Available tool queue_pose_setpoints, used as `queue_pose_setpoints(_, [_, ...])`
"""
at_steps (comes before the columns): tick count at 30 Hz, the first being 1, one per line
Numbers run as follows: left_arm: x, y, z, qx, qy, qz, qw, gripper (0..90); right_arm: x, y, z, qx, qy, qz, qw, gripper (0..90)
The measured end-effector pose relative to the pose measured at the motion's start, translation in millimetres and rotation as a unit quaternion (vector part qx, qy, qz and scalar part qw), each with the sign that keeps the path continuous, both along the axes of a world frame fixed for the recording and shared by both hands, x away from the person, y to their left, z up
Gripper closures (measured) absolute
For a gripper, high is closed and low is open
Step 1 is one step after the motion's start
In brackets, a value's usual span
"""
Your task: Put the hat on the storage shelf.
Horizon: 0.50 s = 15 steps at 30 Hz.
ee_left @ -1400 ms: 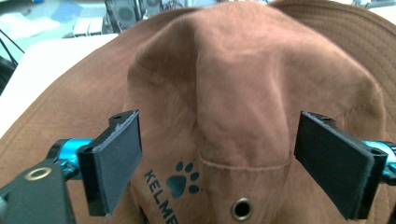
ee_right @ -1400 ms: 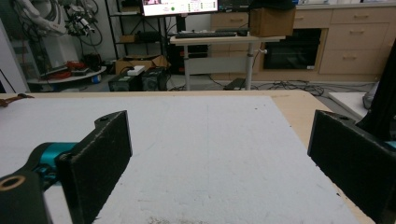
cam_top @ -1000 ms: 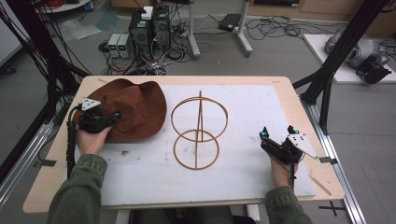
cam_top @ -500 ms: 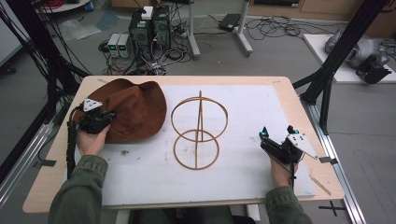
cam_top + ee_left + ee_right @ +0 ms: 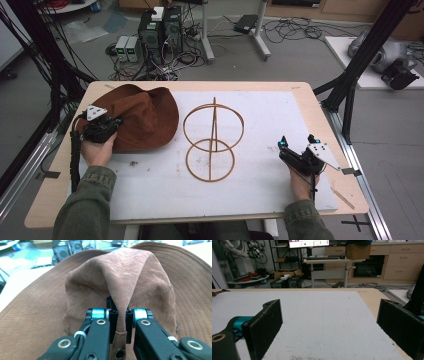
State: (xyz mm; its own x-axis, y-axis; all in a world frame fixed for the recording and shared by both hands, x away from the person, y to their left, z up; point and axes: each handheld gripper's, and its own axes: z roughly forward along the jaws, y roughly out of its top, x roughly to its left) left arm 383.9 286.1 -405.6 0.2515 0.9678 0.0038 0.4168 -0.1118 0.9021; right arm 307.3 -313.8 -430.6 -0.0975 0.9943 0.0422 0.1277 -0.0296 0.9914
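A brown suede wide-brimmed hat [image 5: 145,120] lies at the table's left rear. My left gripper [image 5: 116,125] comes at it from the left. In the left gripper view the jaws are shut on a pinched fold of the hat's crown [image 5: 125,272], and the gripper [image 5: 121,315] has the fabric squeezed between its black pads. A wooden stand [image 5: 214,137] made of two rings on a centre post rises in the middle of the white mat. My right gripper [image 5: 297,141] rests on the mat at the right, open, with nothing between its wide-set jaws [image 5: 329,322].
The white mat [image 5: 260,185] covers most of the wooden table [image 5: 300,87]. Black frame posts stand at both sides of the table. Beyond the far edge, computers, cables and a desk are on the floor.
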Motion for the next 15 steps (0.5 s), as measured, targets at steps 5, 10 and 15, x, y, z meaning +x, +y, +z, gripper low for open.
queue_pose_setpoints(5, [-6.3, 1.1, 0.6, -0.011, -0.021, 0.018, 0.9995, 87.9, -0.1, 0.8, 0.0, 0.000, 0.001, -0.001, 1.0000, 5.5])
queue_pose_setpoints(10, [-13.3, 4.5, 3.4, -0.008, -0.047, 0.018, 0.9987, 87.8, -0.5, 0.3, 0.1, -0.003, -0.001, -0.001, 1.0000, 5.5])
queue_pose_setpoints(15, [-19.4, 6.8, 10.4, -0.012, -0.073, 0.024, 0.9970, 87.8, -0.2, 1.2, 0.1, -0.001, -0.002, 0.000, 1.0000, 5.5])
